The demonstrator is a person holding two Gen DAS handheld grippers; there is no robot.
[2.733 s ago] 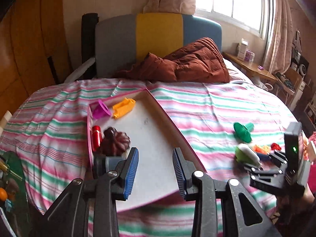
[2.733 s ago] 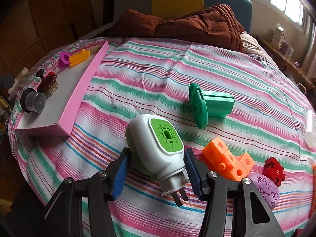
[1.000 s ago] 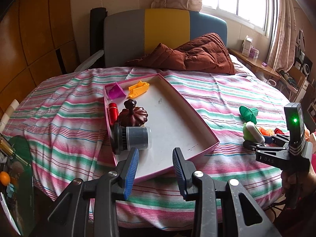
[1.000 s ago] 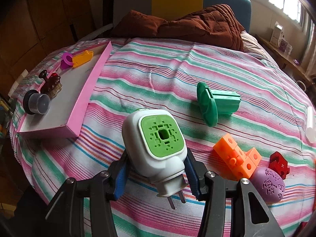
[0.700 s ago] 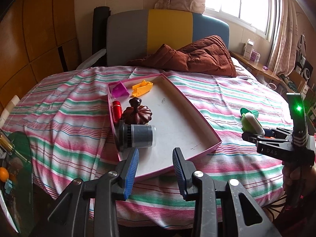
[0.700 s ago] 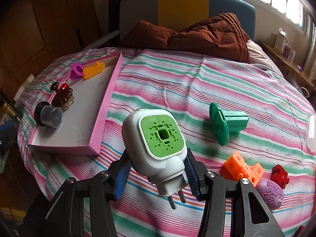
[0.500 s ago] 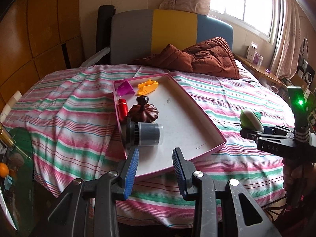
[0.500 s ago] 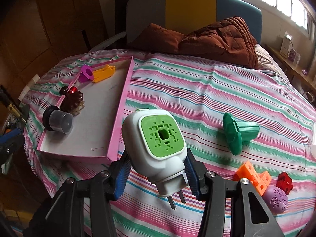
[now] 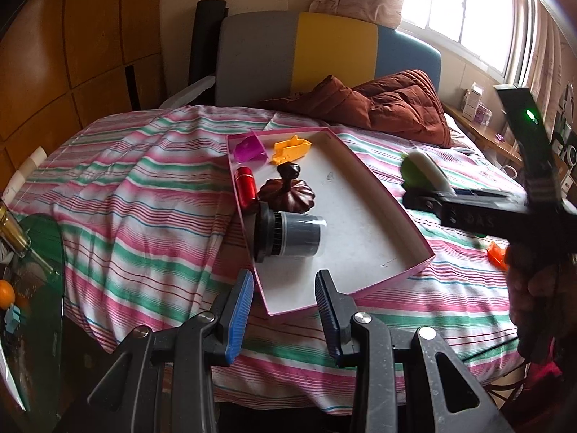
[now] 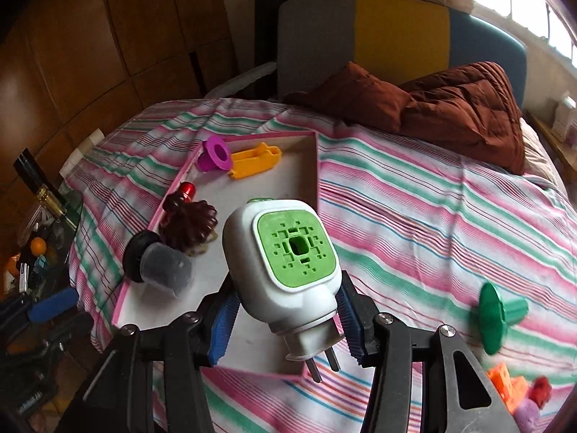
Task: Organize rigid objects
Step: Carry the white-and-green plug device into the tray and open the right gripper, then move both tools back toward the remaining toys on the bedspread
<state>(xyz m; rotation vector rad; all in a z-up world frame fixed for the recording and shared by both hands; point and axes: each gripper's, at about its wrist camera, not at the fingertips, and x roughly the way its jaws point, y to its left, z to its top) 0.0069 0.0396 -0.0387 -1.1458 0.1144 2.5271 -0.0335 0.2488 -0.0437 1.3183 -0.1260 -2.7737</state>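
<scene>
We have the right gripper clamped on the white and green plug-in device, its jaws pressing the white body from both sides, the green face toward the camera and the two metal prongs pointing down at us. The device hangs in the air over the near end of the pink tray, which lies on the striped bedspread.

Our left gripper hovers just off the tray's near corner, jaws parted with nothing between them. From that side we see the right gripper coming in blurred at the right edge, the device in its jaws, a hand behind it.

Inside the tray, along its left wall, we count the magenta funnel piece, the yellow piece beside it, the red cylinder, the dark brown knobbed lid and the grey cup with a black base lying on its side.

Out on the bedspread, well apart from the tray, we have the green flanged piece, and at the lower right corner the orange blocks, a small red piece and a purple ball. A brown quilt is heaped by the headboard.
</scene>
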